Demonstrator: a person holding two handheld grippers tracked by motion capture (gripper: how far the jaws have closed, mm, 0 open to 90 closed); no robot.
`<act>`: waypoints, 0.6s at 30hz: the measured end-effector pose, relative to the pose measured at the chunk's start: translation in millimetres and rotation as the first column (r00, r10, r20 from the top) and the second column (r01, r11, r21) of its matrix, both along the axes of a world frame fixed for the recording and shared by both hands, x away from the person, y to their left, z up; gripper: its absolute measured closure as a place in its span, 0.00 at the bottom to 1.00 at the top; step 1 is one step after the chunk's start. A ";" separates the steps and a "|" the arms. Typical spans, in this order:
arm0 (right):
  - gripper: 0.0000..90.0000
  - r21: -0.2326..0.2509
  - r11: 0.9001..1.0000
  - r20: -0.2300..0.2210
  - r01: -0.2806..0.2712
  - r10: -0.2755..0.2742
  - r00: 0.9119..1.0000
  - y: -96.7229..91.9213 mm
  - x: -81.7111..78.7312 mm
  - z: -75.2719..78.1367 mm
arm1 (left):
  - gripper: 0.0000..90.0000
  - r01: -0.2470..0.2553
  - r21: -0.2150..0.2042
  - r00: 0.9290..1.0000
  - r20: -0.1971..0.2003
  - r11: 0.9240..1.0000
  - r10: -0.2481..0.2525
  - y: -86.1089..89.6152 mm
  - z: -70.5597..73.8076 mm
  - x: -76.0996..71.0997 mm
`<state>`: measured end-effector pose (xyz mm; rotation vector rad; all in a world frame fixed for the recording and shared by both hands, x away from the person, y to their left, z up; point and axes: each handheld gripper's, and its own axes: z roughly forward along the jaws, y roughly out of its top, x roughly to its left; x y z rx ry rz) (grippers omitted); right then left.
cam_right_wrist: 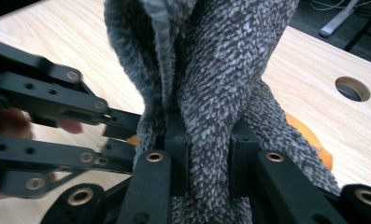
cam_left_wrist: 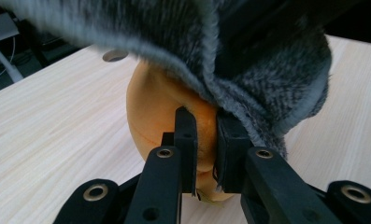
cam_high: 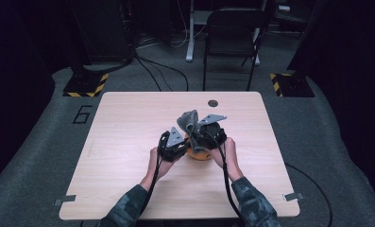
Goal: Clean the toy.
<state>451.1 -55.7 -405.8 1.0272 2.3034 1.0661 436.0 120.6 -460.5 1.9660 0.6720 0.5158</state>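
Mid-table, near side: left gripper [cam_high: 174, 144] clamped on the orange plush ball [cam_left_wrist: 160, 109], pinning it to the table [cam_high: 128, 123]. Just right, right gripper [cam_high: 212, 130] shut on the grey fuzzy cloth [cam_right_wrist: 211, 84], lifted above the ball. Probably peeling the cover off; next, steady pull up and away.

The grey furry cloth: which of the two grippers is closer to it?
Right. The right gripper is clamped on the grey furry cloth; the left gripper pinches the orange soft thing just beneath it.
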 end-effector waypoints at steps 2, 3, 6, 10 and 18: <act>0.84 -0.001 1.000 0.005 0.007 -0.007 1.000 -1.1 0.8 -0.4 | 0.90 0.004 -0.005 1.000 -0.002 1.000 -0.004 0.9 -0.2 0.1; 0.84 -0.014 1.000 0.015 0.008 -0.008 1.000 -2.0 1.1 -0.6 | 0.90 0.006 -0.004 1.000 -0.002 1.000 -0.006 0.9 -0.2 -0.2; 0.84 -0.025 1.000 0.029 0.008 -0.007 1.000 -8.0 2.3 -0.7 | 0.90 0.009 -0.020 1.000 -0.002 1.000 -0.009 0.7 -1.4 -1.0; 0.84 -0.027 0.998 0.040 0.054 -0.053 0.998 -17.4 2.7 0.7 | 0.90 0.008 -0.019 1.000 0.003 1.000 -0.008 1.2 -1.6 -1.5; 0.84 -0.076 0.974 0.059 0.214 -0.210 0.976 -46.2 12.6 -8.3 | 0.90 -0.005 -0.040 1.000 -0.015 0.999 0.004 8.2 -3.6 2.2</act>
